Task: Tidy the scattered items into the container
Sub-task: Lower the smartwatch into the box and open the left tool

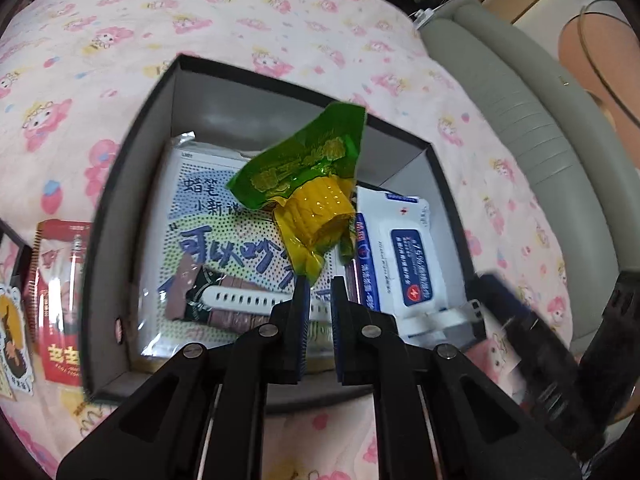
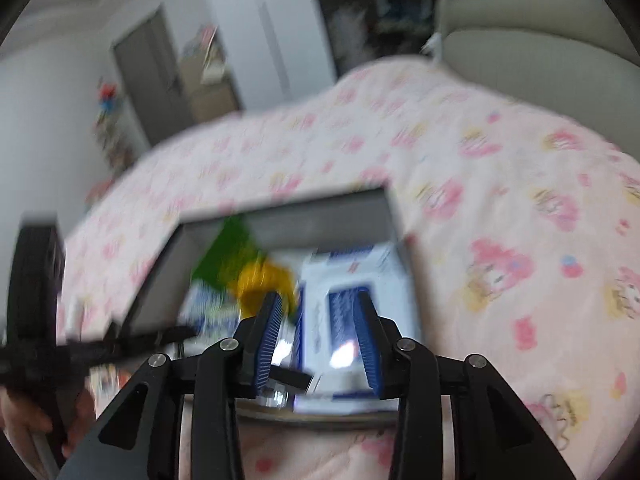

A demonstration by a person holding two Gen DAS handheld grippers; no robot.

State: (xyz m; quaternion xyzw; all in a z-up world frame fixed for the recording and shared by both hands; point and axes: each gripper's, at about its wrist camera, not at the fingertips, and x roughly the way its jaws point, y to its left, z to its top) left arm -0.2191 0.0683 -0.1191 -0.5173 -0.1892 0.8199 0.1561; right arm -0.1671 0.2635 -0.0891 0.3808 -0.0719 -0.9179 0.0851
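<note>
A dark open box [image 1: 120,208] sits on the pink patterned bedspread. Inside lie a flat printed packet [image 1: 192,208], a white watch strap [image 1: 240,300] and a white wipes pack [image 1: 404,256]. My left gripper [image 1: 319,280] is above the box with its jaws slightly apart; a green and yellow corn snack packet [image 1: 308,184] hangs at the left fingertip. Whether it is still pinched is unclear. In the blurred right wrist view my right gripper [image 2: 318,300] is open and empty over the box [image 2: 280,216], near the wipes pack [image 2: 352,276] and the corn packet [image 2: 248,268].
A red snack packet [image 1: 60,300] and a sticker card [image 1: 12,332] lie on the bedspread left of the box. A grey padded headboard [image 1: 520,120] runs along the right. The right gripper's dark body [image 1: 540,344] shows at lower right.
</note>
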